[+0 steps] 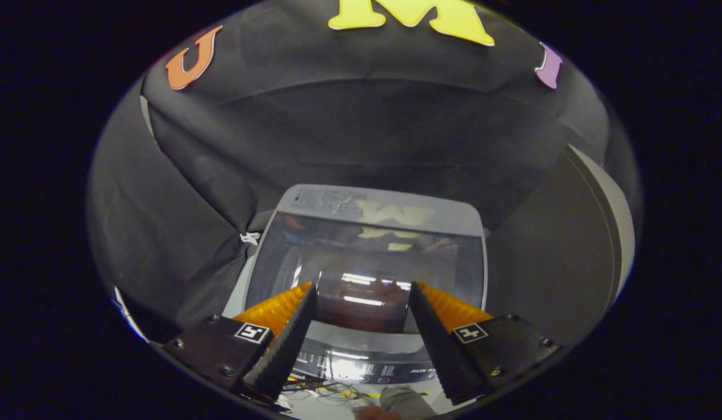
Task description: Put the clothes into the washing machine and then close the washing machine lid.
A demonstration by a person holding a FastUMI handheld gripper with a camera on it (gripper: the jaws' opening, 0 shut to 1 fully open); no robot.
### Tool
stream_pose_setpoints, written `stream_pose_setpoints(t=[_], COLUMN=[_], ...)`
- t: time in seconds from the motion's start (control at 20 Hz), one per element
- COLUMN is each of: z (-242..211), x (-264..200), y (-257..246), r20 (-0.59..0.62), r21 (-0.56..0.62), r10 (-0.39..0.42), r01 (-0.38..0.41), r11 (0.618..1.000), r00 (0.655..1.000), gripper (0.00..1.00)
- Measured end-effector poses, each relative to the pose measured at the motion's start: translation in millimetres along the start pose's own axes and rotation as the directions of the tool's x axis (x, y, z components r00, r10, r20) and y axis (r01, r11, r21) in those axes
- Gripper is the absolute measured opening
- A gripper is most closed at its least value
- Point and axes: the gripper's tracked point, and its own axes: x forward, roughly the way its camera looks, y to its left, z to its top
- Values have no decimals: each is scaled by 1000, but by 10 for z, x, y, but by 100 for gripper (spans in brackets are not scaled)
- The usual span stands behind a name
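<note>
1. Ribbed pads line the inner faces of the gripper (361,294), whose two fingers stand spread apart with nothing between them. It is released, likely because nothing here needs carrying at this point.
2. Just below and between the fingers lies something grey and soft-looking (405,401), beside a reddish shape that is too blurred to name. It may be clothes waiting to go in, but I cannot tell.
3. Thin wires (332,392) trail across the pale surface there, close to the left finger.
4. Just ahead sits the control panel (361,364), a dark strip facing the holder, so the washer (370,201) is met from its front.
5. Beyond the panel, between the fingertips, the lid (367,262) lies flat over the tub. It is tinted glass, closed, and throws back the booth lights. Whether clothes are already inside cannot be made out through the reflections.
6. If the tub is empty, the lid must come up first; the gripper aimed at its front edge suits that. If it is loaded, the job is about done.
7. Black cloth (180,192) walls in the washer at back and sides.
</note>
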Motion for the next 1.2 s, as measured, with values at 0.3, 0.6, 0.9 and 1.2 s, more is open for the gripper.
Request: stream_pose_setpoints(t=[0.3,0.6,0.9,1.2], z=[-7,258,346,167], x=[-157,-565,-1103,-1703], y=[-52,-84,-213,-425], r20=[30,137,288,384], r21=[-4,-18,-35,-22], r10=[-17,-5,11,36], r01=[18,8,-1,-30], r11=[1000,1000,999,999], r00=[999,991,958,923], gripper=[99,99,99,99])
